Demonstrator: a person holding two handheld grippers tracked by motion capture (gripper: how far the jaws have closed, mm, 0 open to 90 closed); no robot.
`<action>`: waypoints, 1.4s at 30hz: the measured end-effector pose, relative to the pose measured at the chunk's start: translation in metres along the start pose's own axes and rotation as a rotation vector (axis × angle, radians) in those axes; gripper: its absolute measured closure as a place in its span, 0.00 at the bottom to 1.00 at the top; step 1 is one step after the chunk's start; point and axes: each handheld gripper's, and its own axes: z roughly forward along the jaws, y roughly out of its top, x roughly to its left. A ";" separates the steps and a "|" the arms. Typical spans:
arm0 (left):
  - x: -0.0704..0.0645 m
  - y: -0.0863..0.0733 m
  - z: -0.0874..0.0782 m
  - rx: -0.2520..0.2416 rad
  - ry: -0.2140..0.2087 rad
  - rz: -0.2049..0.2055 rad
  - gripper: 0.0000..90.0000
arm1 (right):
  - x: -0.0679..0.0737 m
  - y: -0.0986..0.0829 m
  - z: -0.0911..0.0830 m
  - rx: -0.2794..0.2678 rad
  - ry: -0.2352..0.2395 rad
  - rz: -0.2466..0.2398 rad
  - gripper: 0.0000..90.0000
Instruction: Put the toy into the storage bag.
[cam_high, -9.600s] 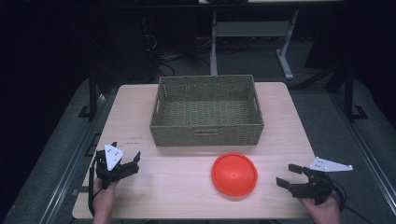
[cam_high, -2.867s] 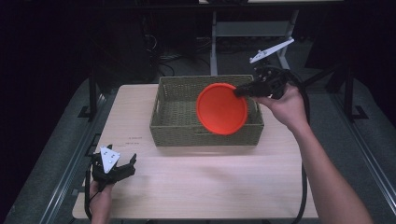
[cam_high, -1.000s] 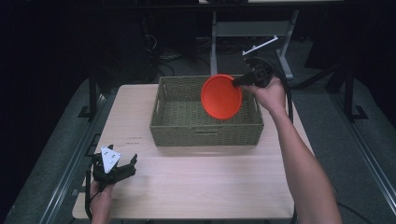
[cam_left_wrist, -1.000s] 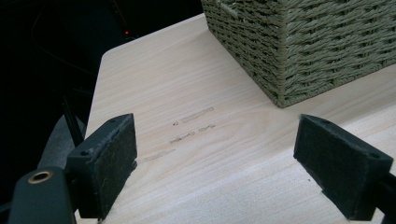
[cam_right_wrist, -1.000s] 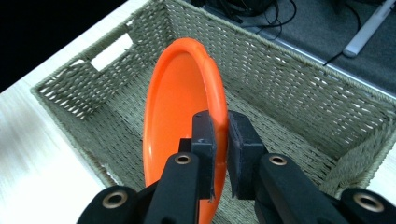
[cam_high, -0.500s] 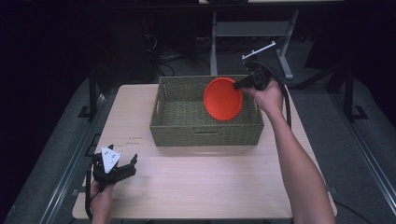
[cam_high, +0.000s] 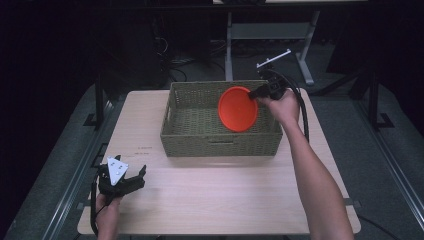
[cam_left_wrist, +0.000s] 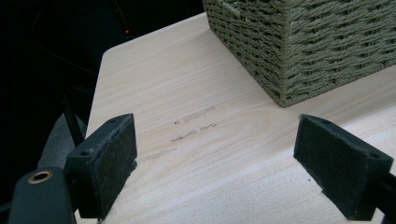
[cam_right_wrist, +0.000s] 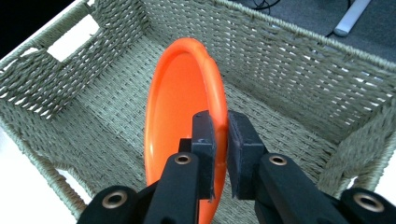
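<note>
Two grippers on the job, one idle, one loaded. Starting at the left: the left gripper (cam_high: 131, 179) sits at about 7 o'clock on the table (cam_high: 220, 195), held low in the person's left hand (cam_high: 107, 212), grey three-cornered plate on top. Jaws spread wide, nothing between them. In the left gripper view the two black pads (cam_left_wrist: 109, 161) stand far apart over bare pale wood with some faint pencil marks, and the near left corner of the basket (cam_left_wrist: 299, 42) shows at 1 o'clock, well apart from the pads.

Centre: the woven green-grey basket (cam_high: 220, 144) stands on the far half of the table, long side toward the person, a handle slot in each end wall.

Right of centre: the orange plate (cam_high: 238, 108), held on edge, nearly upright, its hollow face turned toward the left end of the basket. It hangs inside the basket's right half; from the high view it reads at about 1 o'clock from table centre. Whether its lower edge touches the basket floor, cannot tell.

Right: the right gripper (cam_high: 256, 93) reaches in over the far right corner of the basket, jaws pinching the plate's rim. The right gripper view shows both pads (cam_right_wrist: 204, 135) pressed against the rim, one each side. Right hand (cam_high: 283, 106) and bare forearm run back to 5 o'clock; a black cable loops beside the wrist.
</note>
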 end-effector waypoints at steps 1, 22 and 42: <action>0.000 0.000 0.000 0.000 0.000 0.000 0.14 | 0.000 0.000 0.000 0.000 0.000 0.000 0.91; 0.002 0.000 -0.001 0.004 0.007 -0.022 0.14 | -0.006 -0.017 0.032 0.063 0.028 0.048 0.91; 0.003 0.000 -0.002 -0.001 0.014 -0.026 0.14 | -0.008 -0.024 0.050 0.129 0.062 0.062 0.87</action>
